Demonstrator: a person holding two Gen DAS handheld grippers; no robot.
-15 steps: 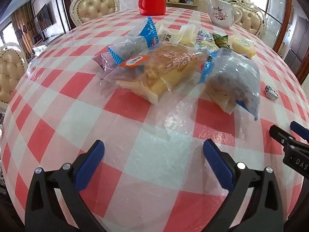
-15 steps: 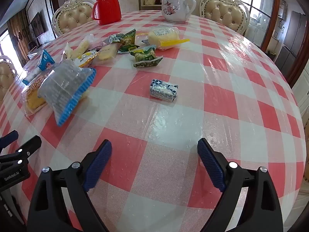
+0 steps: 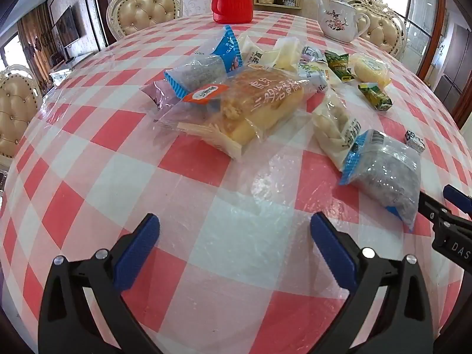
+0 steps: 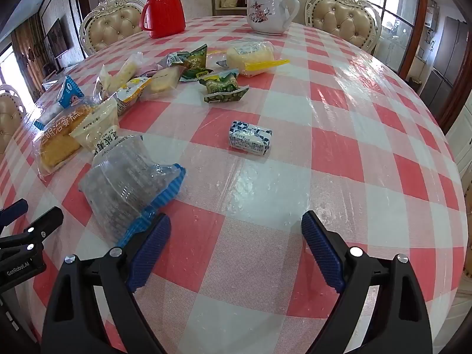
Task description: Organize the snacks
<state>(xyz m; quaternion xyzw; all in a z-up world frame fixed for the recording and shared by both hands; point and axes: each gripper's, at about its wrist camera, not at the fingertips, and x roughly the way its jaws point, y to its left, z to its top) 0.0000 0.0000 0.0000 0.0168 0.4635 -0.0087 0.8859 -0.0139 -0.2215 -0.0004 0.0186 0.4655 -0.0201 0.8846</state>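
Presently, item: snacks, loosely heaped on the checked surface (image 4: 339, 124) nearer me than the red flask (image 4: 163, 8), unsorted. My left hand-held gripper (image 3: 234, 237) and right hand-held gripper (image 4: 236, 236) hover wide open, empty, ready to pick.

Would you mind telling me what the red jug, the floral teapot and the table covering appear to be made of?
The red jug looks like moulded plastic: uniform colour, ribbed body, soft sheen. The floral teapot seems glazed ceramic or porcelain: white, glossy, painted flowers. The table covering looks like a checked cloth under clear plastic film, judging by wrinkles and glare.
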